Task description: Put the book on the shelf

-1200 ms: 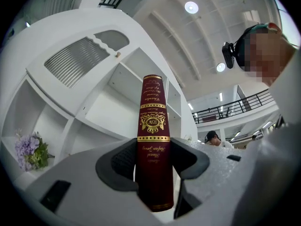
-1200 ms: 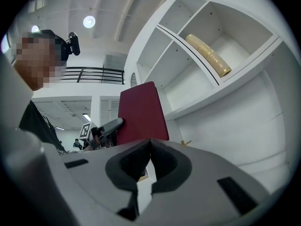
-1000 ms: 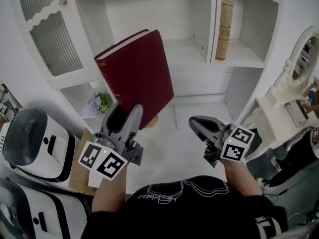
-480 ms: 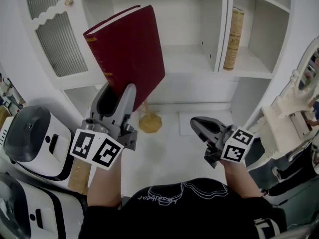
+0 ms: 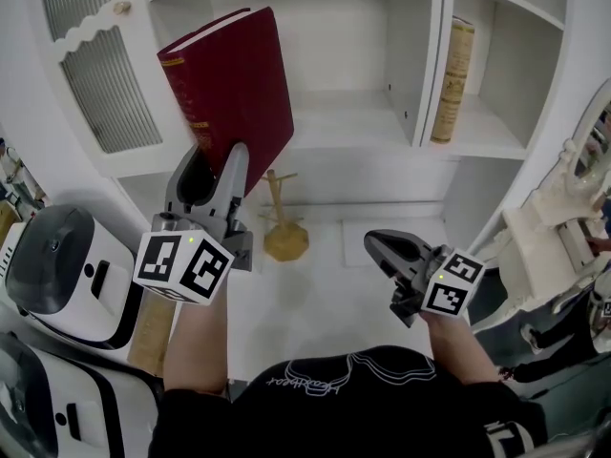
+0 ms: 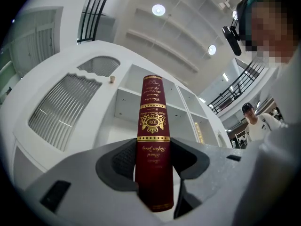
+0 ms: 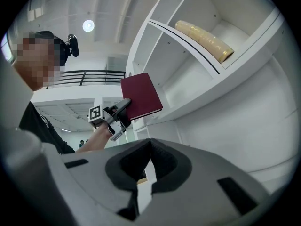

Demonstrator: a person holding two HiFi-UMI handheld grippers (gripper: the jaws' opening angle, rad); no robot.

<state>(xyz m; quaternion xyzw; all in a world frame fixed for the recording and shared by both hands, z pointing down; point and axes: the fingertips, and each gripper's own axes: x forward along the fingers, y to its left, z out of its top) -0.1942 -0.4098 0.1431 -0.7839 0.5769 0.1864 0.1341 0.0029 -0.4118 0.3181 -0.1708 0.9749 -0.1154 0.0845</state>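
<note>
A dark red book (image 5: pixel 234 84) with gold print on its spine (image 6: pixel 153 126) stands nearly upright in the air. My left gripper (image 5: pixel 218 160) is shut on its lower edge, both pads pressed against the covers (image 6: pixel 153 161). The book hangs in front of the middle compartment of the white shelf unit (image 5: pixel 353 113). My right gripper (image 5: pixel 374 242) is low at the right, shut with nothing in it (image 7: pixel 149 149). The right gripper view shows the red book (image 7: pixel 141 97) and the left gripper (image 7: pixel 121 108) from the side, just short of the shelf.
A tan book (image 5: pixel 452 79) stands upright in the right compartment. A small wooden stand (image 5: pixel 282 227) sits on the lower ledge under the book. A ribbed-glass cabinet door (image 5: pixel 105 74) is at the left. White machines (image 5: pixel 67 275) stand at lower left, a white dresser (image 5: pixel 563 227) at right.
The left gripper has lifted the red book higher and closer to the middle compartment, and the book now stands more upright. The right gripper has barely moved.
</note>
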